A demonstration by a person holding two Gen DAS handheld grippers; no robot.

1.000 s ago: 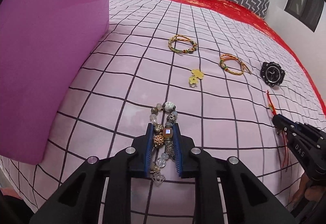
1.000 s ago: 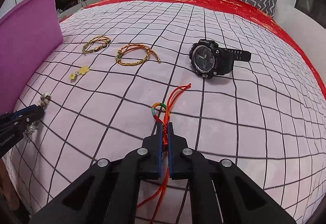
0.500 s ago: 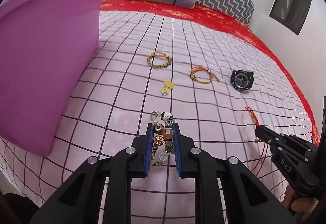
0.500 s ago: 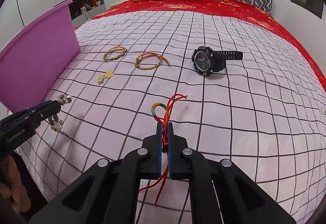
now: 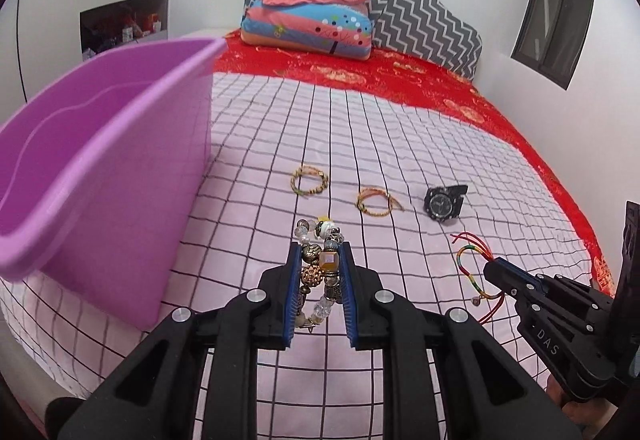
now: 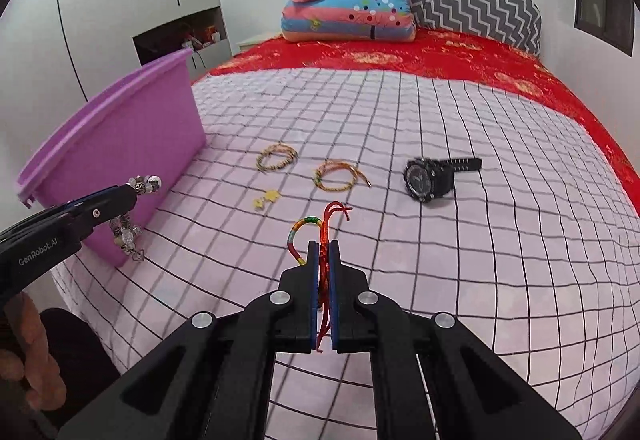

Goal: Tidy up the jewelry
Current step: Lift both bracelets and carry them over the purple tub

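My left gripper [image 5: 320, 247] is shut on a beaded bracelet [image 5: 325, 229], which hangs above the pink checked sheet [image 5: 248, 176]. A purple bin [image 5: 100, 160] stands just left of it, and its inside shows. The right gripper [image 6: 323, 246] is shut on a red cord bracelet [image 6: 306, 226] with a striped loop, also lifted. On the sheet lie two woven bracelets [image 6: 277, 156] [image 6: 336, 176], a yellow charm [image 6: 268, 198] and a black watch [image 6: 428, 178]. In the right wrist view the left gripper [image 6: 128, 194] holds the beads [image 6: 146, 182] beside the bin [image 6: 132, 128].
Folded pink bedding and a zigzag pillow [image 5: 420, 16] are stacked at the head of the bed, on a red bedspread [image 5: 400, 80]. A white cupboard with an open niche [image 6: 180, 36] stands behind the bin. A person's hand [image 6: 36, 360] shows at the lower left.
Both grippers have risen, lifting the beaded bracelet and the red cord bracelet off the sheet. The bin's rim and inside have come into view.
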